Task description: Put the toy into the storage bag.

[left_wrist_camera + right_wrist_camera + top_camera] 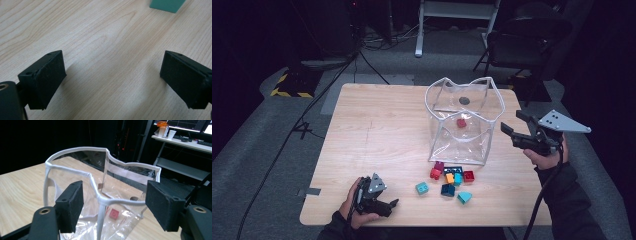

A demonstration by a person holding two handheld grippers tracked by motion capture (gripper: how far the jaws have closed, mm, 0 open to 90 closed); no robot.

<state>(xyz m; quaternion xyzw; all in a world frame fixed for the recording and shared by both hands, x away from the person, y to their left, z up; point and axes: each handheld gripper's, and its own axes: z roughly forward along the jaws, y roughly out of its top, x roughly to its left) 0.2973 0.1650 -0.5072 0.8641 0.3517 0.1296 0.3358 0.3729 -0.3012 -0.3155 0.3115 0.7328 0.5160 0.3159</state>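
A clear plastic bag point(447, 142) with a white rim stands upright and open on the wooden table point(377, 130), with one red brick point(461, 122) on its bottom. Several coloured bricks point(452, 177) lie just in front of it, and a teal one point(422, 188) sits a little to their left. My right gripper point(511, 121) hovers to the right of the bag, open, with nothing held. In the right gripper view the jaws point(113, 192) frame the bag's rim point(100, 199) and the red brick point(113, 213). My left gripper point(391, 206) rests open at the table's near-left edge; its jaws point(112, 67) hold nothing, and the teal brick point(166, 5) lies ahead.
A light blue wedge point(464, 197) lies nearest the front edge. Behind the table are a dark chair point(527, 35), a white desk frame point(457, 15) and cables on the floor point(307, 125). Bare wood spreads across the table's left half.
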